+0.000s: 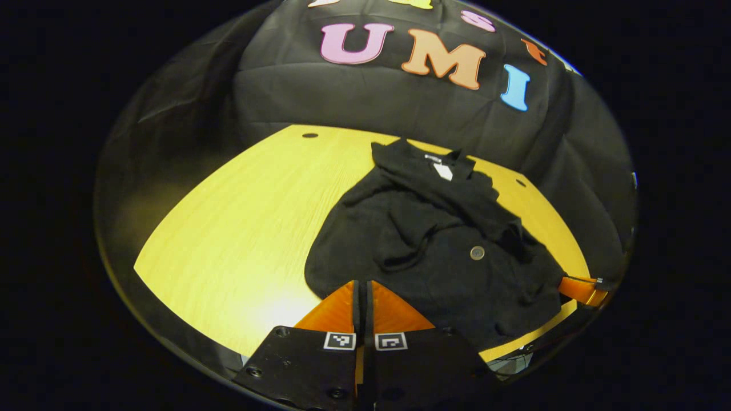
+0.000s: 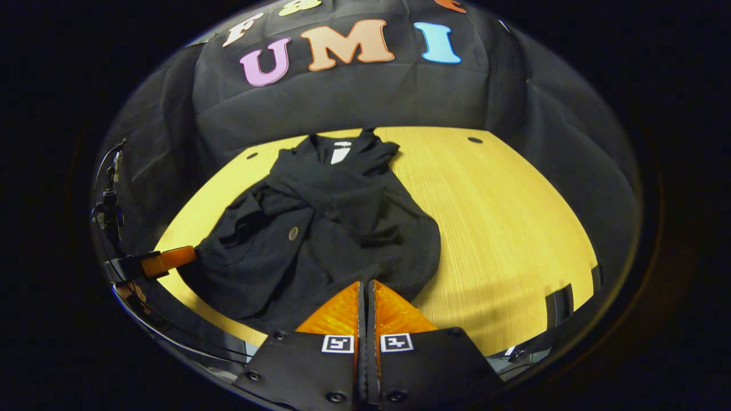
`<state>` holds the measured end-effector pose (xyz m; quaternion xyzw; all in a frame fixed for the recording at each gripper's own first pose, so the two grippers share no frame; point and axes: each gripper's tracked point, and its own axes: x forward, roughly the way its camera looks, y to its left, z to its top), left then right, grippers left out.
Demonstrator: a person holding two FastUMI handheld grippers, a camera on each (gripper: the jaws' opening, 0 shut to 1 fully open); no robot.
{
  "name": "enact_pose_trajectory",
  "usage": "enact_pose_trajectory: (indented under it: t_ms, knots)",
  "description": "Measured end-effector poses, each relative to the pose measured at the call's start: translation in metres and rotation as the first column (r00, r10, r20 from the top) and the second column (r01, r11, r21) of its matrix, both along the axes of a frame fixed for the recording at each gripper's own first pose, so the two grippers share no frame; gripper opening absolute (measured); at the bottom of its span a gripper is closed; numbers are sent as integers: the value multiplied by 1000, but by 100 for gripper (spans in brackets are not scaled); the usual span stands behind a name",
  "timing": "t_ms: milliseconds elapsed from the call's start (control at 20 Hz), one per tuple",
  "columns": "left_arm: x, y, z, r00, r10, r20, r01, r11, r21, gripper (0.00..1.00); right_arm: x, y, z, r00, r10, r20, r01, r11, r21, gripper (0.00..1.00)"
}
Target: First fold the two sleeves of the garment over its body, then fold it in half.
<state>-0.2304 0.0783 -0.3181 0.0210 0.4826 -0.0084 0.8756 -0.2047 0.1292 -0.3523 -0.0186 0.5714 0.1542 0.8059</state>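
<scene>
A black garment [image 1: 457, 274] lies flat on the yellow table [image 1: 240, 228], collar and white label [image 1: 442, 171] at the far end. Both sleeves are crossed over its body, and a round button [image 1: 477, 252] shows. My left gripper [image 1: 362, 283] is shut, its tips at the near hem's left corner. In the right gripper view the same garment [image 2: 342, 228] spreads ahead, and my right gripper [image 2: 365, 283] is shut at the hem's right corner. Each gripper also appears in the other's view: the right gripper [image 1: 579, 288] and the left gripper [image 2: 171, 258], both at the hem's edge.
The wooden table [image 2: 502, 228] has bare surface on both sides of the garment and small dark holes [image 2: 474, 140] near its far edge. Black booth cloth hangs close behind the table. The near table edge runs just under both grippers.
</scene>
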Motion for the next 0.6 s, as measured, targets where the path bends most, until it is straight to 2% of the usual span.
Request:
enact_pose_trajectory:
  t_ms: [300,600]
  knots:
    - [91,-26,27,991,-61,116,64,998,-27,0,80,27,19,992,96,87,-96,995,1,3]
    - [196,-49,19,978,-59,200,61,998,-6,0,204,59,3,978,158,139,-164,986,27,2]
